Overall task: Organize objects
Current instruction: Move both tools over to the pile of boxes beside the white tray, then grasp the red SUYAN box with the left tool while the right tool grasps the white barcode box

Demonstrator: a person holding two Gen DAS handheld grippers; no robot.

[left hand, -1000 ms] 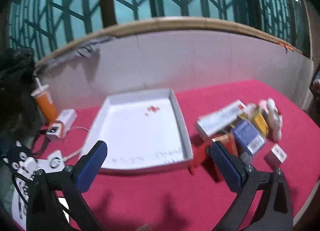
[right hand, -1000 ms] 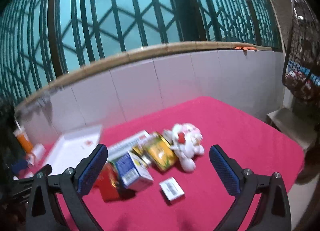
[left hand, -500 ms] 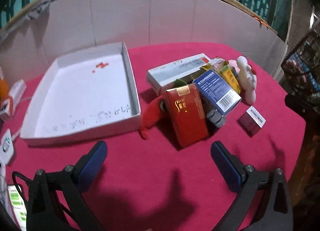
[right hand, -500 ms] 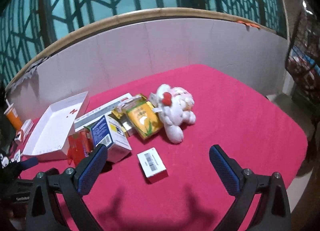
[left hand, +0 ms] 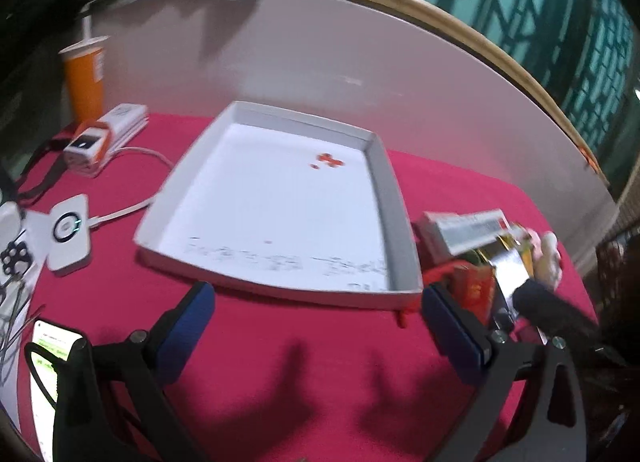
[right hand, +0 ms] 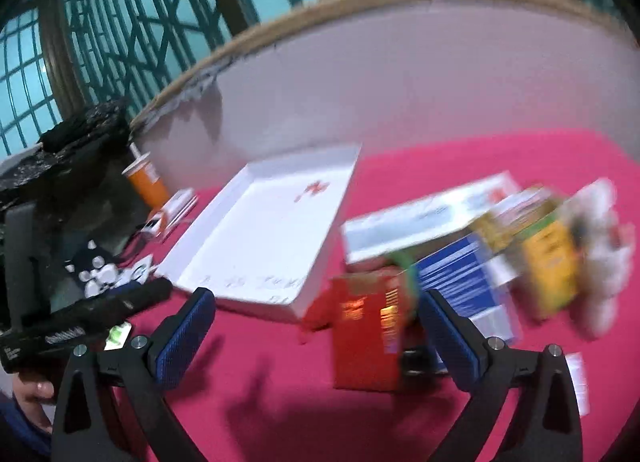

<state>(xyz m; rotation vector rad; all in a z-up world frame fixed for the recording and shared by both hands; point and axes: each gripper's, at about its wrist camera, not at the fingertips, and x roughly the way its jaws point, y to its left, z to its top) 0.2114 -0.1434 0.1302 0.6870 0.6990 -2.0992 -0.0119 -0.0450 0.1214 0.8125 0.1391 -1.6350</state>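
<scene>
Both tongs gape wide and empty, left (left hand: 316, 326) and right (right hand: 316, 328); blur makes their tilt uncertain.

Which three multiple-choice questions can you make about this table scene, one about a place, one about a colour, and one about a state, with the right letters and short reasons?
1. Where does the orange cup stand?
A. Inside the white tray
B. At the far left, by the wall
C. On top of the red box

2. What colour is the cloth on the table?
A. Green
B. White
C. Pink-red

3. How are the two grippers?
A. Both open, holding nothing
B. Both shut on boxes
C. The left one shut on the plush toy

Answers:
1. B: the cup is beside the wall, left of the white tray.
2. C: the cloth shows pink-red around the tray and the red box.
3. A: the left gripper and the right gripper both have wide gaps with nothing between the fingers.
</scene>
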